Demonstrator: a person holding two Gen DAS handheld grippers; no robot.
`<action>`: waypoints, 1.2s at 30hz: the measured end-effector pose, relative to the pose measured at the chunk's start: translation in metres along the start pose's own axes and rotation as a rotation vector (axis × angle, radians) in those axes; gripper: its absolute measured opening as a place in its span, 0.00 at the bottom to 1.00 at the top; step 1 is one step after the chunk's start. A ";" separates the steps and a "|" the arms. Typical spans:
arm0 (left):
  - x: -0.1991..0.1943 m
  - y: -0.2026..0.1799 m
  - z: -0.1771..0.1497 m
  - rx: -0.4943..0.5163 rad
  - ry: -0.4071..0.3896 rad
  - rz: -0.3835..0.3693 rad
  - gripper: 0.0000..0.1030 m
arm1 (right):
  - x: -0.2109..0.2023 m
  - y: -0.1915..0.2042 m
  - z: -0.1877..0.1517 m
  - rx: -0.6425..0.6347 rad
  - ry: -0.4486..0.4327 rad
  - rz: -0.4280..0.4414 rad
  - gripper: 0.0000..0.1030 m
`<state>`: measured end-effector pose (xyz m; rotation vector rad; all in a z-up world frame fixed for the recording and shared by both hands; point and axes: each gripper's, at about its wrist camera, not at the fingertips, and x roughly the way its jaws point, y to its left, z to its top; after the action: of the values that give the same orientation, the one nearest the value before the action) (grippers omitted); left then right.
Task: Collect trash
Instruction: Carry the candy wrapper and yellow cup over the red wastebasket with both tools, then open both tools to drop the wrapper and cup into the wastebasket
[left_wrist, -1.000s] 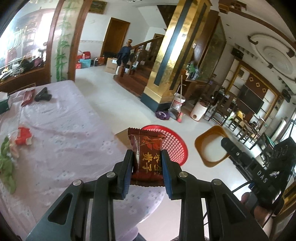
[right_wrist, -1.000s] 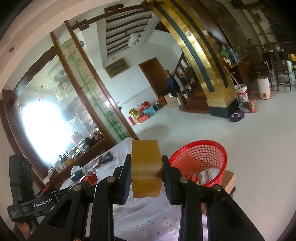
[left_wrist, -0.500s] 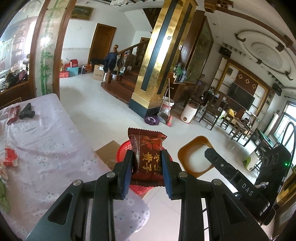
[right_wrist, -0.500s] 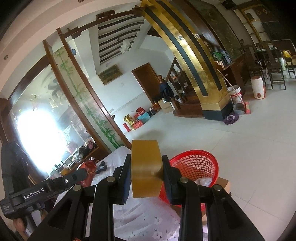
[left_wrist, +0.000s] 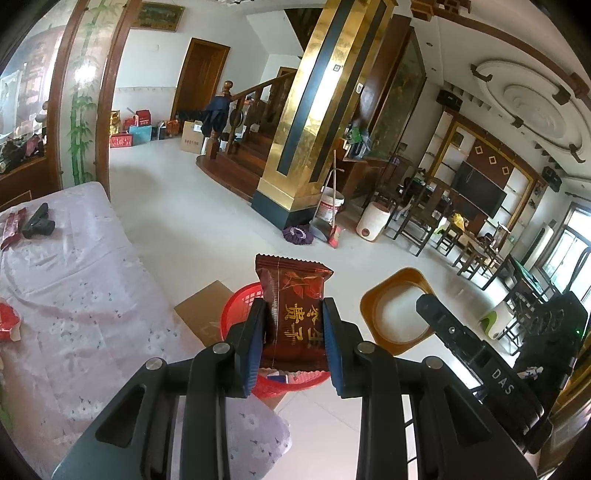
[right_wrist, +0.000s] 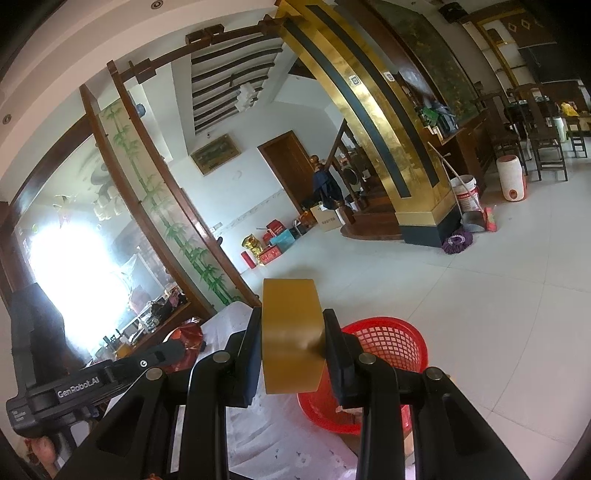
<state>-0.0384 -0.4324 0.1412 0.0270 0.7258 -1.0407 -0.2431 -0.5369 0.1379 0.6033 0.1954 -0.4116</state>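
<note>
My left gripper (left_wrist: 294, 341) is shut on a dark red snack wrapper (left_wrist: 293, 302) with gold characters, held upright over the red mesh basket (left_wrist: 236, 314) on the floor past the table's end. My right gripper (right_wrist: 293, 350) is shut on a roll of brown packing tape (right_wrist: 291, 332), held just left of the same red basket (right_wrist: 384, 354). The tape roll (left_wrist: 397, 306) and right gripper body also show at the right in the left wrist view. The left gripper body (right_wrist: 92, 380) shows at the left in the right wrist view.
A table with a pale flowered cloth (left_wrist: 74, 295) lies to the left, holding a red wrapper (left_wrist: 9, 325), another red packet (left_wrist: 11, 225) and a black object (left_wrist: 37, 223). Flat cardboard (left_wrist: 203, 310) lies under the basket. A gold pillar (left_wrist: 314, 129), bucket and chairs stand beyond.
My left gripper has carried the wrapper toward the table's end, over the red basket. My right gripper with the tape has moved closer to the basket, beside the left.
</note>
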 end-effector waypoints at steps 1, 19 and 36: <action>0.003 0.001 0.002 -0.001 0.003 0.001 0.28 | 0.002 -0.001 -0.001 0.003 0.003 0.000 0.31; 0.087 0.010 -0.009 -0.002 0.129 -0.027 0.28 | 0.062 -0.042 -0.009 0.000 0.086 -0.134 0.31; 0.150 0.024 -0.040 -0.003 0.293 -0.008 0.28 | 0.111 -0.087 -0.036 0.074 0.213 -0.192 0.31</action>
<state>0.0034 -0.5220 0.0188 0.1766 0.9935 -1.0547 -0.1829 -0.6157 0.0313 0.7042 0.4453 -0.5417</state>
